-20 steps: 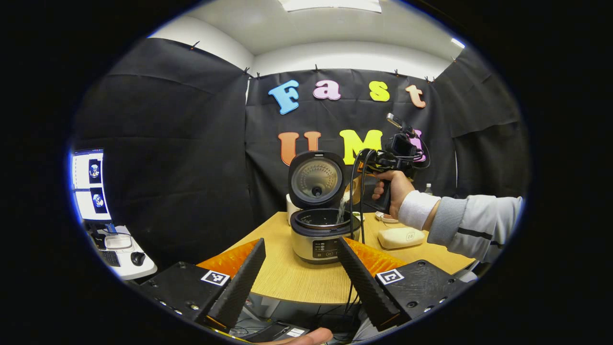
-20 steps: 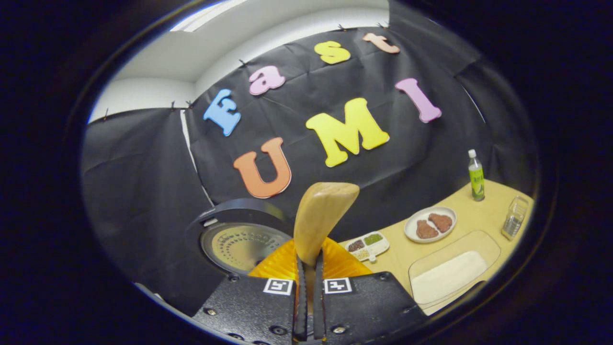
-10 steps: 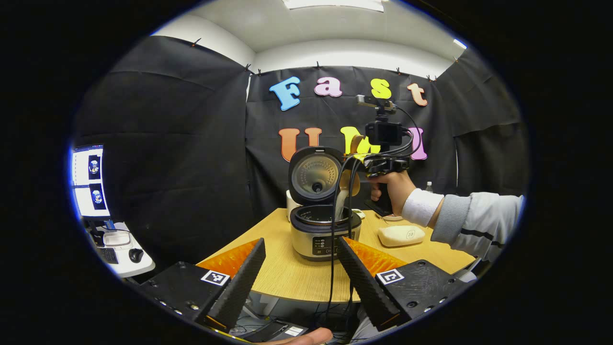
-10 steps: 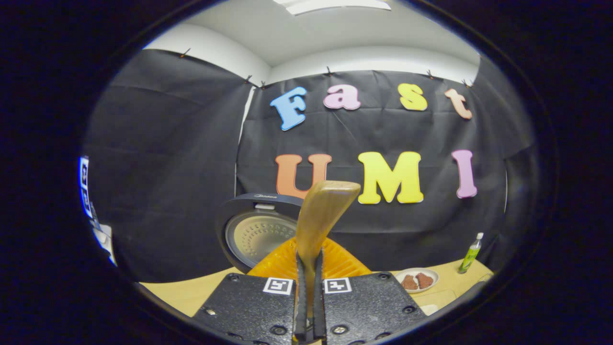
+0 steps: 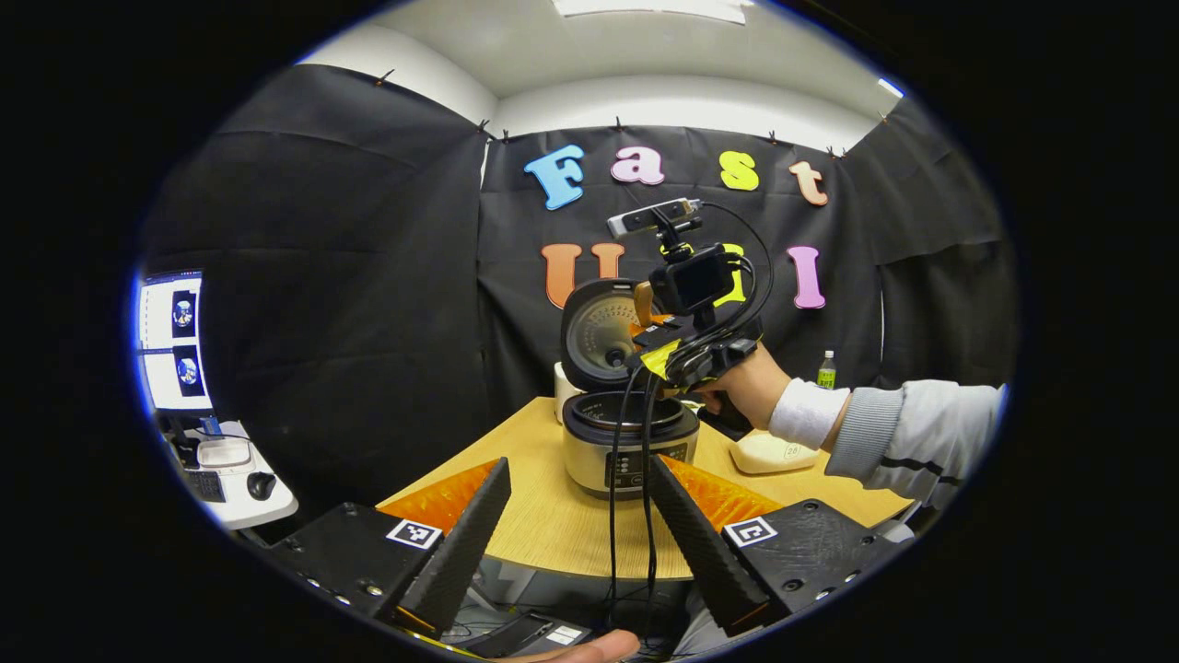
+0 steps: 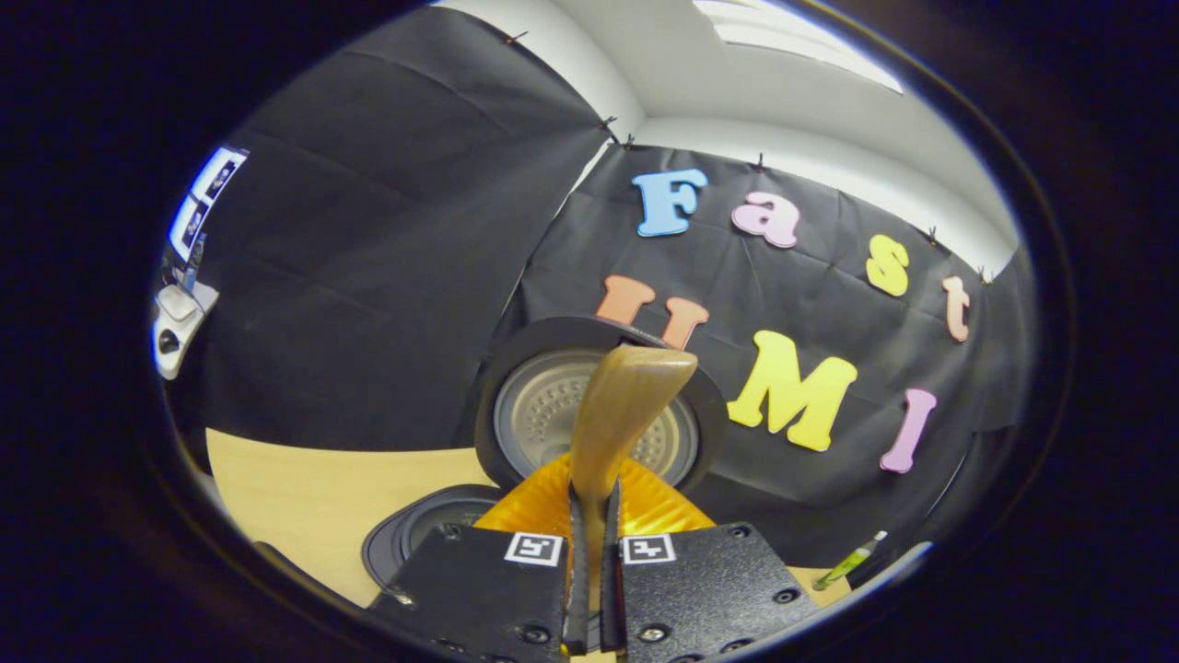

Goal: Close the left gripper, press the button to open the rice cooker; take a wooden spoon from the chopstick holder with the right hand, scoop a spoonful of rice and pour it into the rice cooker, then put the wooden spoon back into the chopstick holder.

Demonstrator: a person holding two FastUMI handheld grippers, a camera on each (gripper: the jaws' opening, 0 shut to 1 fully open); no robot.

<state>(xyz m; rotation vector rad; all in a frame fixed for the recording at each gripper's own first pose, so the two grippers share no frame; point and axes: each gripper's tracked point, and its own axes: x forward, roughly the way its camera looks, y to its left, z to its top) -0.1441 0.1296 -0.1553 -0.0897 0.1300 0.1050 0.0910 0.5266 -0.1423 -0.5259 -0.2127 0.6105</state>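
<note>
Above the open silver-and-black rice cooker point(image 5: 629, 442) on the wooden surface point(image 5: 553, 525), right tool point(image 6: 589, 552) clamps the upright wooden spoon point(image 6: 622, 414); sleeved forearm point(image 5: 907, 442) reaches in level. Left tool point(image 5: 576, 525) spread wide, empty. Cooker panel writing unreadable.

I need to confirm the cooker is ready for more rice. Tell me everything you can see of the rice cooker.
The rice cooker stands upright on the wooden table, lid swung up and back, its round metal inner plate dotted with small holes. The body looks silvery with a dark rim and a dark front control panel. The right gripper, shut on the wooden spoon, is above its open pot.
</note>
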